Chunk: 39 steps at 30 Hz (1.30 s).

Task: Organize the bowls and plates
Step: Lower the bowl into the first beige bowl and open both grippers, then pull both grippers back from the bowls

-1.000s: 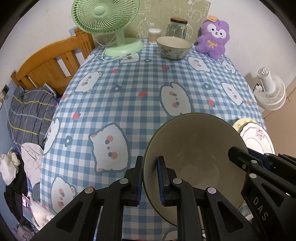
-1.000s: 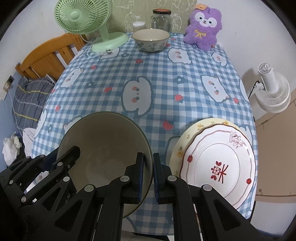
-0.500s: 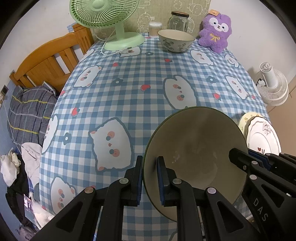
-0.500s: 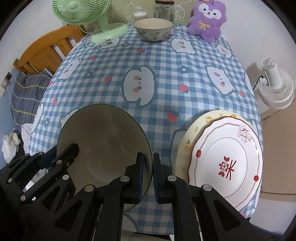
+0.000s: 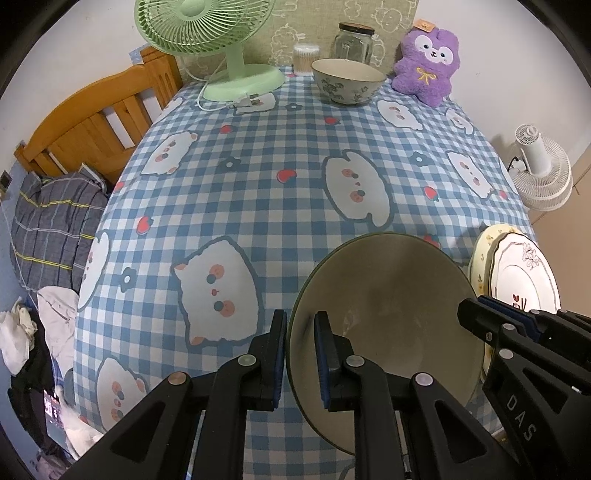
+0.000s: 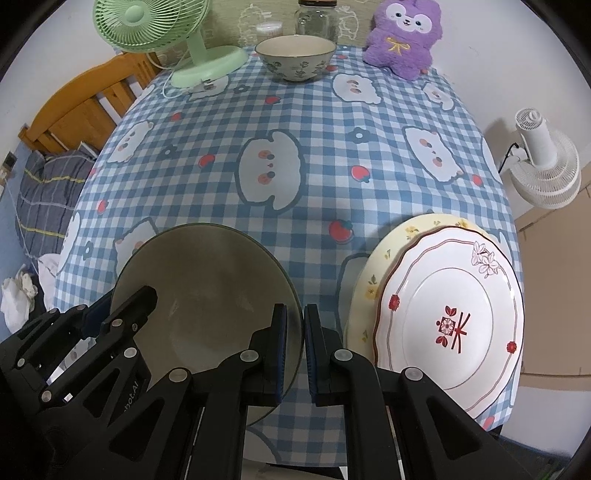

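Note:
Both grippers hold one large green-rimmed bowl (image 5: 388, 314) above the near edge of the table. My left gripper (image 5: 300, 325) is shut on its left rim. My right gripper (image 6: 294, 321) is shut on its right rim; the bowl also shows in the right wrist view (image 6: 207, 295). A second, flower-patterned bowl (image 5: 348, 80) stands at the far side of the table, also in the right wrist view (image 6: 295, 57). A white plate with red flowers (image 6: 450, 321) lies on a yellow plate (image 6: 373, 273) at the near right.
The table has a blue checked cloth (image 5: 280, 192). At its far edge stand a green fan (image 5: 218, 33), a glass jar (image 5: 352, 38), a small cotton-swab box (image 5: 306, 59) and a purple plush toy (image 5: 428, 62). A wooden bed frame (image 5: 88, 125) is left, a white fan (image 5: 543, 170) right.
Both grippers have carried the large bowl forward over the table, toward the far bowl. The far bowl and the plates appear larger now.

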Each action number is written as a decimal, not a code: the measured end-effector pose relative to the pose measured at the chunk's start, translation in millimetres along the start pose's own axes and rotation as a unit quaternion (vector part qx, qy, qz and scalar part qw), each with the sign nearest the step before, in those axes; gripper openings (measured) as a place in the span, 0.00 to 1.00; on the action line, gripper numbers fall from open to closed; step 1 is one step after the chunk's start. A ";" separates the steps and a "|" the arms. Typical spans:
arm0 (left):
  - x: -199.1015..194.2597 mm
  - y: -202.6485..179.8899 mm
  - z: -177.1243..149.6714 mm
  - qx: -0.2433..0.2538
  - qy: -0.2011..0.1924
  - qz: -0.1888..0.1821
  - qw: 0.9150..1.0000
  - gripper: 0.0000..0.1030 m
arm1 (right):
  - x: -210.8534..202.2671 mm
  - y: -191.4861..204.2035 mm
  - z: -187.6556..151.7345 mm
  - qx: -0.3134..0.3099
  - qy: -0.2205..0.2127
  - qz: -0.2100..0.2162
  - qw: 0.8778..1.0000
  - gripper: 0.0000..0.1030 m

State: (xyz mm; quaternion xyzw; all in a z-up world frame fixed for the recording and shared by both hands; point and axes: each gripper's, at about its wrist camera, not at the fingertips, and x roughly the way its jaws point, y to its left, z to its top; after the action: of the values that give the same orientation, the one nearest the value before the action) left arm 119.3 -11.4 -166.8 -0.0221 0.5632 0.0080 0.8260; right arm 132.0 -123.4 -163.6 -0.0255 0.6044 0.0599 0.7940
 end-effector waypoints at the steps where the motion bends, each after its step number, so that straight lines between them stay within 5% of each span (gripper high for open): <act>1: 0.8 -0.6 -0.5 0.001 0.002 -0.002 1.000 0.18 | 0.2 -0.5 0.4 0.002 0.000 0.000 1.000 0.12; 7: 2.8 -6.8 -6.4 0.018 0.002 -0.007 1.000 0.36 | 2.7 -4.6 1.1 0.014 0.003 0.006 1.000 0.14; 11: 3.2 -9.2 -6.9 0.024 0.003 -0.012 1.000 0.45 | -1.2 -6.7 -1.6 0.023 -0.004 0.049 0.999 0.41; 14: -1.0 -11.1 -6.9 0.028 -0.005 -0.011 1.000 0.53 | -8.7 -4.4 -2.5 0.018 -0.019 0.045 0.999 0.55; 23: -31.5 -12.9 -3.2 0.022 -0.043 0.004 0.999 0.70 | -39.9 -5.9 -3.0 0.008 -0.056 0.051 0.997 0.59; 39: -86.6 -9.1 20.5 0.018 -0.088 0.005 0.996 0.76 | -104.2 0.2 11.9 0.010 -0.121 0.036 0.992 0.73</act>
State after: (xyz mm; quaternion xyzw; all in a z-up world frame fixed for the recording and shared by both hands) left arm 107.1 -18.5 -78.5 -0.0033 0.4886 0.0042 0.8725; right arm 116.0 -128.6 -60.0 0.0119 0.5046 0.0846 0.8591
